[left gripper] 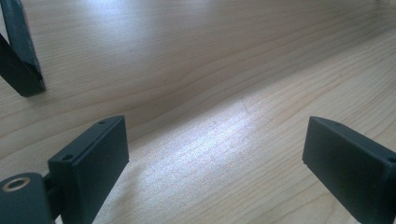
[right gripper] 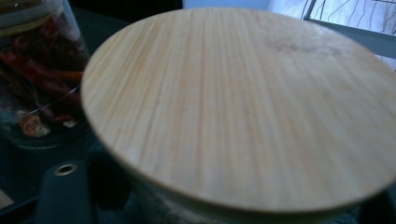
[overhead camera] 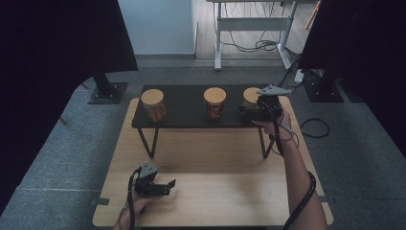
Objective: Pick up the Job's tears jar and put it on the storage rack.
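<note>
Three glass jars with round wooden lids stand on a low black shelf (overhead camera: 184,117). My right gripper (overhead camera: 247,111) reaches in from the right around the right jar (overhead camera: 251,95). In the right gripper view that jar's lid (right gripper: 243,107) sits just above the jaws, with the jar between them. The lid hides whether the pads touch the glass. The middle jar (right gripper: 37,79) holds red and orange pieces. My left gripper (overhead camera: 171,185) rests low on the wooden table (overhead camera: 215,191) near its front left. Its jaws (left gripper: 215,154) are open and wide apart, with nothing between them.
The left jar (overhead camera: 153,104) and the middle jar (overhead camera: 215,103) stand apart on the shelf. A black shelf leg (left gripper: 18,60) rises ahead of the left gripper. Dark curtains, stand bases and cables surround the table on the grey floor.
</note>
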Motion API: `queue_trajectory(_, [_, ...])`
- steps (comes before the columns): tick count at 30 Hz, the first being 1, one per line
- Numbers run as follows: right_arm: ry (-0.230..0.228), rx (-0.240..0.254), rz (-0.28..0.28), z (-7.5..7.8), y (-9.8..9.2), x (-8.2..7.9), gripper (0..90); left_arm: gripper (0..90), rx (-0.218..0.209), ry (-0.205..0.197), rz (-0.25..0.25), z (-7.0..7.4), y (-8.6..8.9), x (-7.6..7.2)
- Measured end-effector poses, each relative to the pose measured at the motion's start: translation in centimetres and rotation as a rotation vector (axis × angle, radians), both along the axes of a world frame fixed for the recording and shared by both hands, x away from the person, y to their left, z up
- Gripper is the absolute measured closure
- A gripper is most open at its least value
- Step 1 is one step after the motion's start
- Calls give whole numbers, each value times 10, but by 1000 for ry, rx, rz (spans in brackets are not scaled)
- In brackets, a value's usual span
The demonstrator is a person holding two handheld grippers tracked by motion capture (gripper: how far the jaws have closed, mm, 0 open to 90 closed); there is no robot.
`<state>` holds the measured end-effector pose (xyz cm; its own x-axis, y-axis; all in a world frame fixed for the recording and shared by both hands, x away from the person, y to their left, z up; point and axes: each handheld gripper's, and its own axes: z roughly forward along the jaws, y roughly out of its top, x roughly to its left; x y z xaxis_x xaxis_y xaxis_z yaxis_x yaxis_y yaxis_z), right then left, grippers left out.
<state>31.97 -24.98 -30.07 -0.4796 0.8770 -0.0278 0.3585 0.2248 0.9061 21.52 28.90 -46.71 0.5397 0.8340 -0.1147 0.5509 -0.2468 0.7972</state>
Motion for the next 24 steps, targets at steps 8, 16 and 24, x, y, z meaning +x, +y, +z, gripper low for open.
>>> queue_trajectory(8, [-1, 4, -1, 0, 1, -3, 132, 64, 4, 3, -6, 0, -1, 1])
queue_trajectory(16, [4, -2, -20, -2, 3, -8, 91, 64, 9, 5, -12, 0, -2, 1])
queue_trajectory(24, [-4, 6, -29, -2, 0, -13, 86, 64, 11, 7, -13, 0, -3, 1])
